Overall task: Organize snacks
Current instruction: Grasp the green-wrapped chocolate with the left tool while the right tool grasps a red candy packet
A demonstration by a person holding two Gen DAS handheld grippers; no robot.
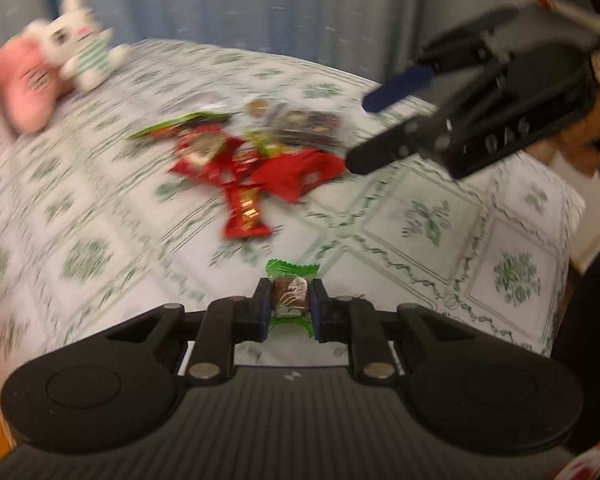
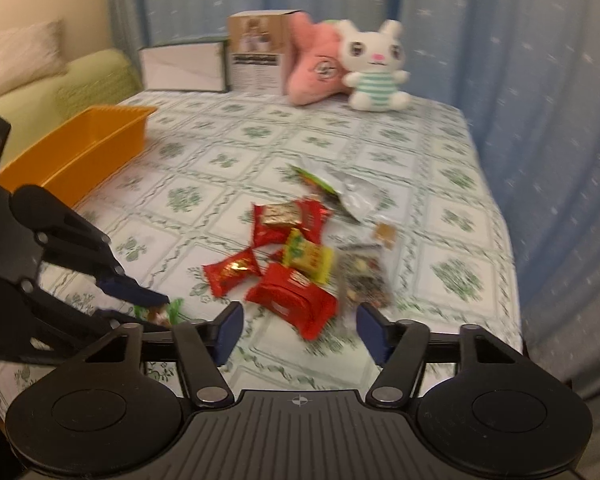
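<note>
Soft, even indoor light fills both my views, warm in tone, with no hard shadows on the tablecloth (image 2: 260, 128). My left view smears badly: the snack pile (image 1: 256, 160) and plush toys (image 1: 52, 60) streak with motion blur. My right view is sharper, softening near the curtain (image 2: 520, 80). Fisheye bends every edge; corners go dark.

I see the snack pile (image 2: 296, 256) mid-desk (image 2: 440, 152). Tray (image 2: 80, 148) sits at the desk's left edge, left of the pile. Behind the pile, along the far edge: open binder (image 2: 182, 68), box (image 2: 260, 54) right of it, then two plush toys (image 2: 356, 66) side by side. One wrapped candy (image 1: 291, 295) lies nearer me, left of the pile in my right view, between the left tool's (image 1: 290, 306) fingers. A packet (image 2: 292, 304) is, I think, just ahead of the right tool (image 2: 300, 334).
</note>
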